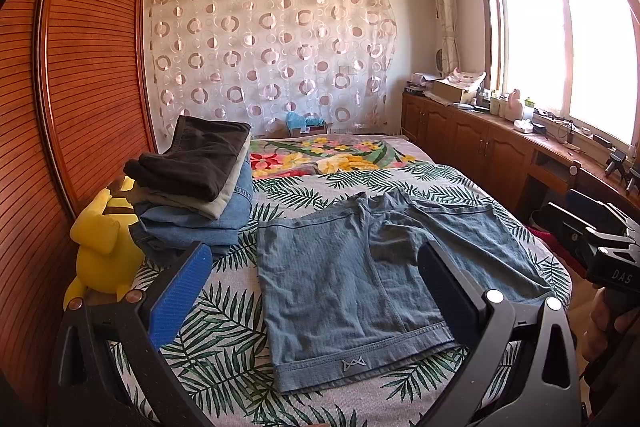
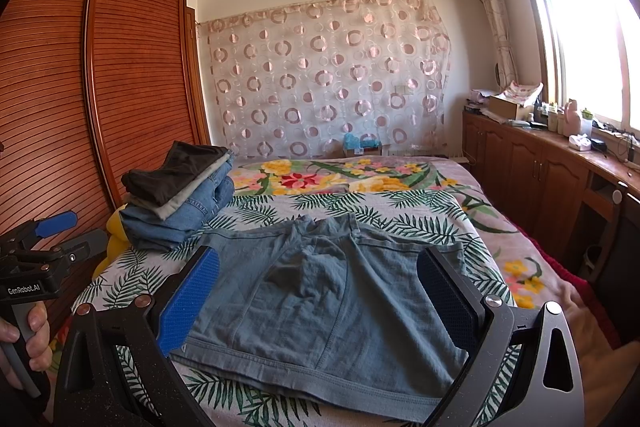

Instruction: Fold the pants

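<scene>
A pair of blue-grey shorts (image 1: 360,279) lies spread flat on the leaf-print bedspread (image 1: 224,331), waistband nearest me, legs pointing away. It also shows in the right wrist view (image 2: 320,299). My left gripper (image 1: 316,267) is open and empty, hovering over the shorts' near left part. My right gripper (image 2: 320,267) is open and empty, above the waistband. The right gripper also shows at the right edge of the left wrist view (image 1: 600,243); the left gripper shows at the left edge of the right wrist view (image 2: 44,239).
A stack of folded pants (image 1: 200,187) sits at the bed's left, beside a yellow plush toy (image 1: 104,247) and a wooden wardrobe (image 1: 80,67). A floral blanket (image 1: 328,155) covers the far bed. Wooden cabinets (image 1: 480,139) with clutter run under the window at right.
</scene>
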`<state>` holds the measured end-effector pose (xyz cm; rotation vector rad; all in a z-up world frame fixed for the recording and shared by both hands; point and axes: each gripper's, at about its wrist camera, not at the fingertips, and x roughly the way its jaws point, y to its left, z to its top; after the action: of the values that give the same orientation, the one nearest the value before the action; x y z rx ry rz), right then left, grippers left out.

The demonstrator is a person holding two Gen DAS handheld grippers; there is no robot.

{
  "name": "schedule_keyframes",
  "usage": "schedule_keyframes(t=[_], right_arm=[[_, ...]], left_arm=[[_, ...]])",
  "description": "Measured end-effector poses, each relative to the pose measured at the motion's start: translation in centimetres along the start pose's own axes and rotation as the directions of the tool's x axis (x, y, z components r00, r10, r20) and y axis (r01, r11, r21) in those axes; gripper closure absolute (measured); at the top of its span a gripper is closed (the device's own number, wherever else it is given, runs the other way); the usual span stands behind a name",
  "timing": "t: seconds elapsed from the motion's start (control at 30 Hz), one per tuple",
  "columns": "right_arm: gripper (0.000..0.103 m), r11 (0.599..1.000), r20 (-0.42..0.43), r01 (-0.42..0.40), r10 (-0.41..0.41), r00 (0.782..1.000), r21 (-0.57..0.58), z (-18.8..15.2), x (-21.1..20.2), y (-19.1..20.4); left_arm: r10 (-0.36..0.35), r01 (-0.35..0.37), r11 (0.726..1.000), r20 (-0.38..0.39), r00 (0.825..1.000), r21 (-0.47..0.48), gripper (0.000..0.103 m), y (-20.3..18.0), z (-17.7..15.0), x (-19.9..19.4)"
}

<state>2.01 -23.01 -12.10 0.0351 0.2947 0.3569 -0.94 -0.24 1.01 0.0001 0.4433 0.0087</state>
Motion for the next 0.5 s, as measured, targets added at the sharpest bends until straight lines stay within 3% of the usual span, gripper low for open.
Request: schedule_keyframes(t=[0.5], right_arm=[[0.004, 1.000, 0.001, 0.000, 0.000, 1.000, -0.001, 0.16, -0.24, 0.08]], left_arm=[[0.000, 0.000, 1.000, 0.001, 1.000, 0.001, 0.000, -0.06, 0.07, -0.06]])
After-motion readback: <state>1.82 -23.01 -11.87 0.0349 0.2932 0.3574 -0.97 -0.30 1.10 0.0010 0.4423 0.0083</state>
